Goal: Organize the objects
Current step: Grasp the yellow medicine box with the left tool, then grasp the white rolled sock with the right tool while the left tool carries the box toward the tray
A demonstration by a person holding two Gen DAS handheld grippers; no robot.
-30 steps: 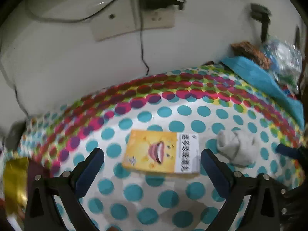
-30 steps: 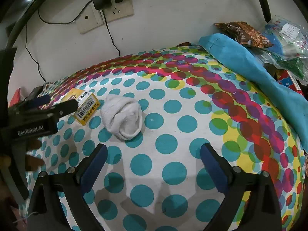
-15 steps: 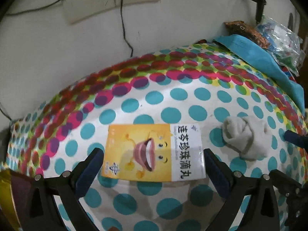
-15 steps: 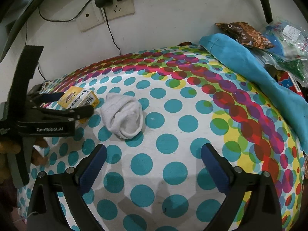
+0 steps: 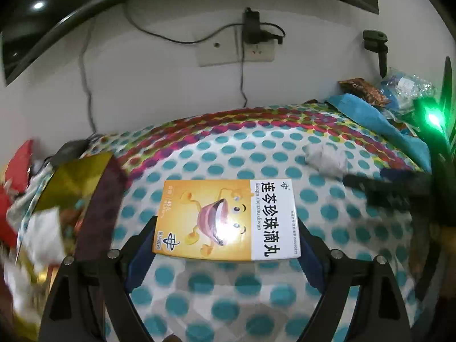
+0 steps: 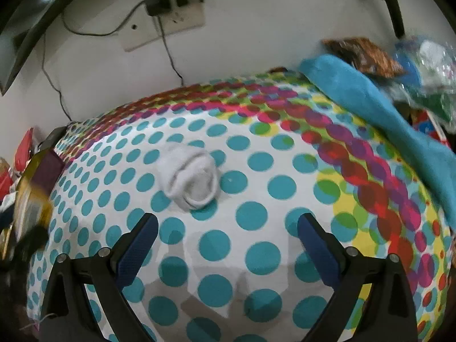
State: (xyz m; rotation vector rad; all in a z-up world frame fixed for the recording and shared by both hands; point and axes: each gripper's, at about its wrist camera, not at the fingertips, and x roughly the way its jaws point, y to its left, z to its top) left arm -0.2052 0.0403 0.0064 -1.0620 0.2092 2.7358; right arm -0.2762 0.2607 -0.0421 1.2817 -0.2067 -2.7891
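A polka-dot cloth (image 6: 256,216) with teal spots and a band of red, magenta and yellow dots covers the whole work surface below a white wall carrying a socket plate (image 5: 236,54) with a black charger plugged in. Along the far right edge lies a folded blue towel (image 6: 370,99), with a brown patterned packet (image 6: 362,51) and crinkly plastic bags (image 6: 421,65) behind it. At the left edge stands a gold-lined open box with a dark maroon rim (image 5: 77,188), holding blurred clutter that cannot be made out. The orange and white medicine box (image 5: 230,219), printed with a cartoon mouth and Chinese characters, is clamped flat between the blue pads of the left gripper (image 5: 225,245), each pad pressing a side edge at its near end; it seems raised off the cloth, though the view does not settle this. Beyond it to the right, a rolled white sock (image 6: 189,179) rests on the cloth. The right gripper (image 6: 228,236) has its jaws spread wide with nothing between them, poised just short of the sock, which sits left of its centre line. In the left wrist view that gripper (image 5: 399,188) shows as a blurred black shape beside the sock (image 5: 327,159), with a green light glowing on it.
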